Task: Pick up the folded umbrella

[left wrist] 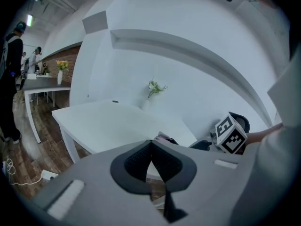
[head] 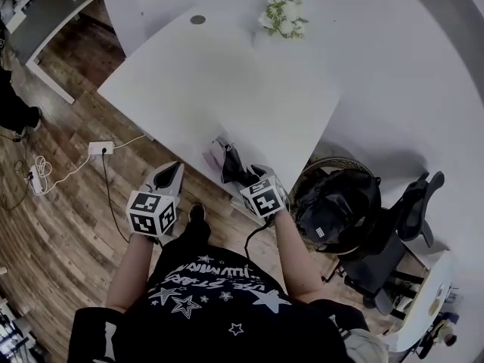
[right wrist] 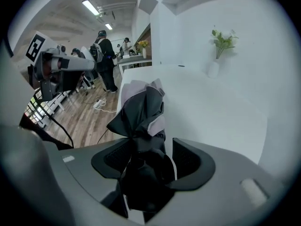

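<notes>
The folded umbrella [head: 229,165], black with pale panels, lies at the near edge of the white table [head: 249,89]. My right gripper [head: 236,174] points steeply down over its near end. In the right gripper view the bunched fabric of the umbrella [right wrist: 143,112] runs between the open jaws of that gripper [right wrist: 150,157], with a sliver of table showing beside the right pad. My left gripper [head: 171,174] hangs to the left, off the table over the wooden floor, its jaws shut and empty [left wrist: 151,161]. The left gripper view catches the umbrella's tip [left wrist: 164,138] and the right gripper's marker cube [left wrist: 230,133].
A small vase of flowers [head: 283,15] stands at the table's far side. To the right of the table is a round chair with a dark bag [head: 336,206] and an office chair [head: 401,210]. A power strip [head: 100,148] and cables lie on the floor at left.
</notes>
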